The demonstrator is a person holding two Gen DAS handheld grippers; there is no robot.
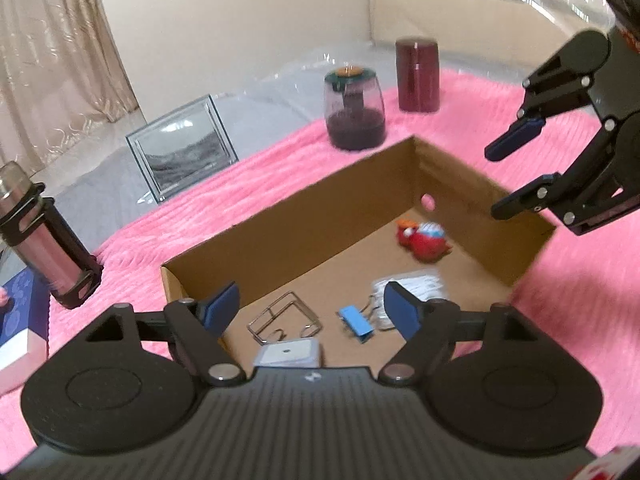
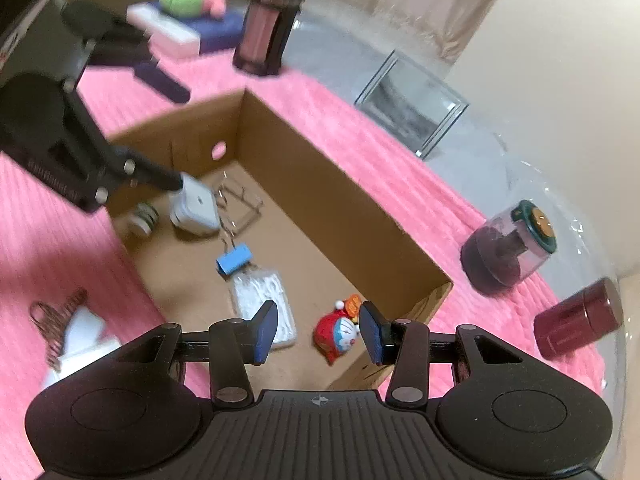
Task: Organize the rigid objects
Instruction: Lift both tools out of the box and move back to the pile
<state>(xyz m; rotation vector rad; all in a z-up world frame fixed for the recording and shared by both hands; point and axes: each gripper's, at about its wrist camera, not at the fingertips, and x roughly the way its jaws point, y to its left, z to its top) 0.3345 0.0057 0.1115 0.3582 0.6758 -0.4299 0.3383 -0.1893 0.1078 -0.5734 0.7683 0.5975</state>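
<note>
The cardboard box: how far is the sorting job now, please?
Done: the cardboard box already holds a red figurine, a blue binder clip, a white packet, a wire clip and a white case. In hand: nothing; the left tongs and right tongs are both open. Left: the two jars, the flask and a white item still lie on the pink blanket.

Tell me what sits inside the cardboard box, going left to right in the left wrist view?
Wire frame → blue binder clip → clear packet of white pieces, with the red Doraemon figurine furthest right and further back.
</note>
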